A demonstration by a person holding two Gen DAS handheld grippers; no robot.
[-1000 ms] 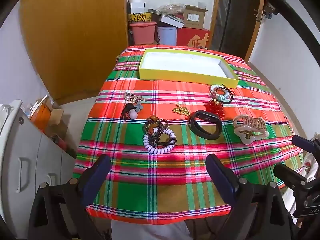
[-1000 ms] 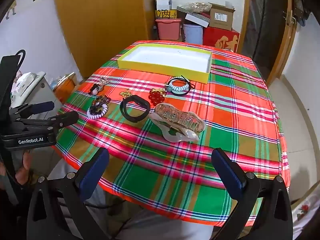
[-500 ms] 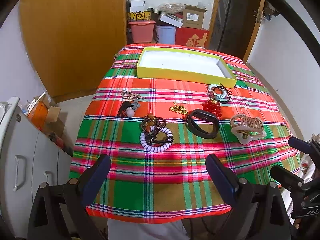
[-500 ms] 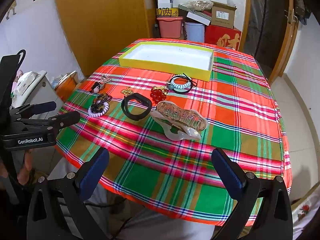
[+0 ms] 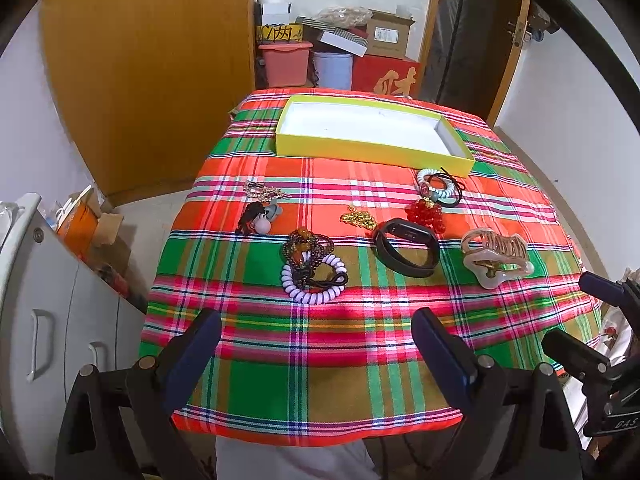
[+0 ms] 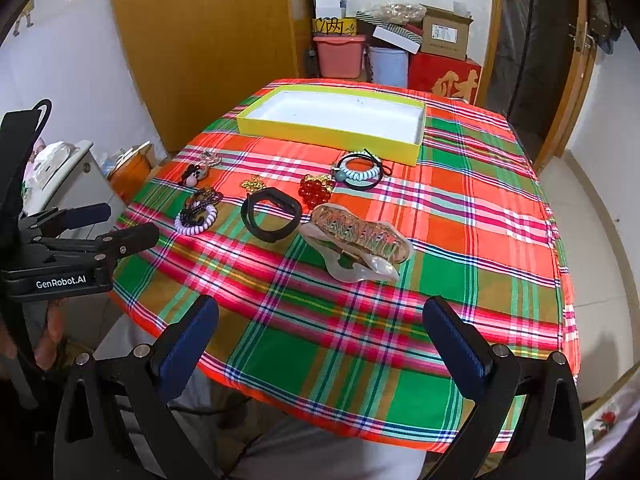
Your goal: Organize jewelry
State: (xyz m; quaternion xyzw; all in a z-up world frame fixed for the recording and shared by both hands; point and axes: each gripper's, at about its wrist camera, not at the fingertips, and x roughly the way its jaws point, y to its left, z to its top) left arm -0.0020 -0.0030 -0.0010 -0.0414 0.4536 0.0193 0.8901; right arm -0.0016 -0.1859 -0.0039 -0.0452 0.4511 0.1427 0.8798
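Hovering at the near table edge, both grippers were held spread and empty.

Left gripper (image 5: pixel 316 340) and right gripper (image 6: pixel 320 332) were kept short of the jewelry; the lilac coil tie (image 5: pixel 314 276), tangled with beads, could be dragged along together before the yellow tray (image 5: pixel 372 148).

The left gripper (image 6: pixel 86 226) carries "GenRobot.AI" in white on its black body. The red box (image 6: pixel 448 80) behind the table bears a gold character, 财. The yellow box (image 6: pixel 334 26) shows black characters, too distorted to read.
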